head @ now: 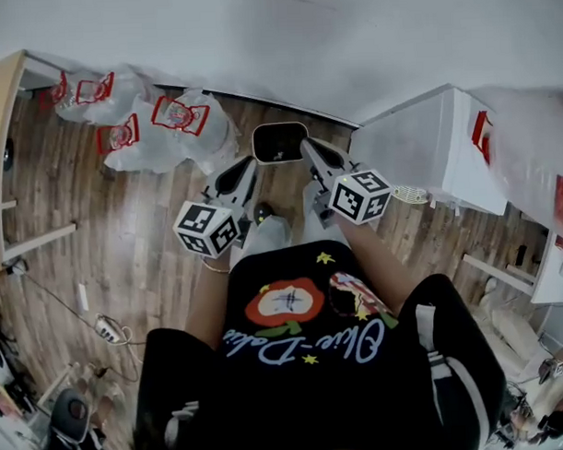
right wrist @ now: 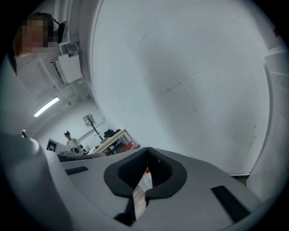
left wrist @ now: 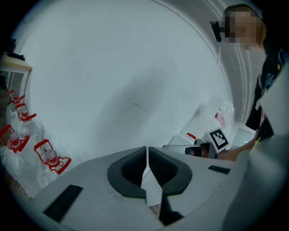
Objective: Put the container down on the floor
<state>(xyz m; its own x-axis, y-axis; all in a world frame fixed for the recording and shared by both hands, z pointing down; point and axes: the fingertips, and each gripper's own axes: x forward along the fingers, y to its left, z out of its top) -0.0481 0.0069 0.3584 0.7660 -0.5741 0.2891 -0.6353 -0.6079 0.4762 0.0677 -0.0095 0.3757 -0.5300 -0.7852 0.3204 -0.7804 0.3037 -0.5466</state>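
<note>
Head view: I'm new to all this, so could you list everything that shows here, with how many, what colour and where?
container: one, dark, between the two gripper tips, near the wall
bags: several, clear with red print, on the floor by the wall, left
cabinet: one, white, right
table: one, light wood, far left edge
power strip: one, white, on the floor, lower left
floor: brown wood
wall: white, top
left gripper: one, grey, jaws together
right gripper: one, grey, jaws together
shirt: one, black with print, bottom centre
</note>
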